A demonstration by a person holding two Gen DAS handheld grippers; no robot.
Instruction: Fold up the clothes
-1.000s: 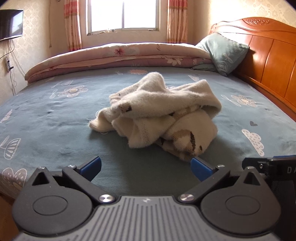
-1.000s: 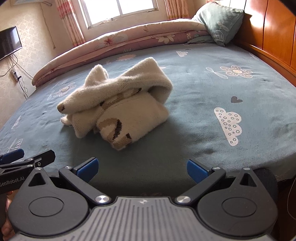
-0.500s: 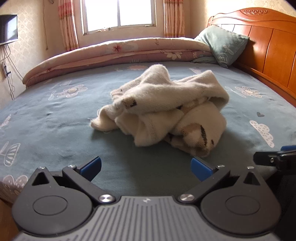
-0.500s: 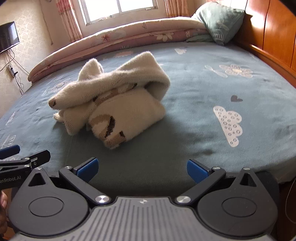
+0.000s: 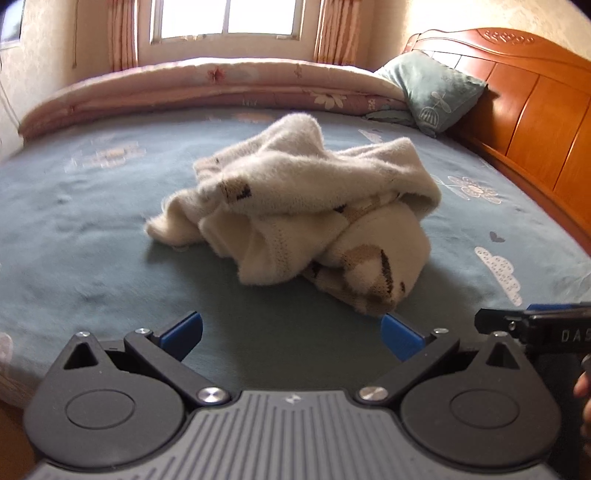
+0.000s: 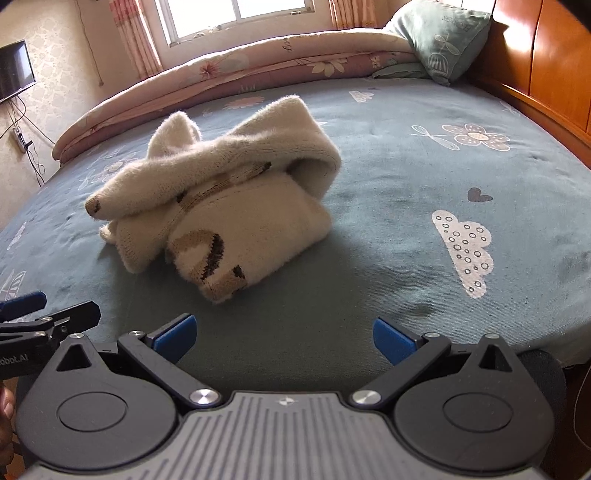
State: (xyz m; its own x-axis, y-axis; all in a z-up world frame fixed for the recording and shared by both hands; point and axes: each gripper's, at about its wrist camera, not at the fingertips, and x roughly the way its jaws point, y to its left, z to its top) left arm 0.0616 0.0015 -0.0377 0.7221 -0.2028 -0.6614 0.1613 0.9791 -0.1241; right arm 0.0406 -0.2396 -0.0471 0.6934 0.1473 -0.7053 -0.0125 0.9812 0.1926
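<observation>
- A sunlit bedroom: a wide bed under a blue-grey sheet (image 5: 92, 236) printed with flowers, clouds and small hearts, a bright window (image 5: 225, 16) behind it with striped curtains either side.
- A pink floral quilt (image 5: 207, 85) lies rolled along the far edge of the bed, below the window.
- A teal pillow (image 5: 436, 92) leans against the orange wooden headboard (image 5: 535, 99) on the right.
- A flat television (image 6: 14, 70) hangs on the patterned wall to the left, cables trailing below it.
- A fluffy cream sweater (image 5: 306, 214) with brown and black markings sits crumpled in a heap near the middle of the bed, one fold draped over the rest; nothing touches it.
- The left gripper (image 5: 291, 332) hovers low at the near edge of the bed, its blue-tipped fingers (image 5: 183, 330) spread wide and holding nothing, the sweater's nearest edge just ahead of the right tip.
- The right gripper (image 6: 282, 336) hangs beside it, jaws likewise released and empty, the sweater ahead and a little to its left.
- Each gripper shows at the edge of the other's view, with a bit of the person's hand (image 5: 583, 398) at the frame border.
</observation>
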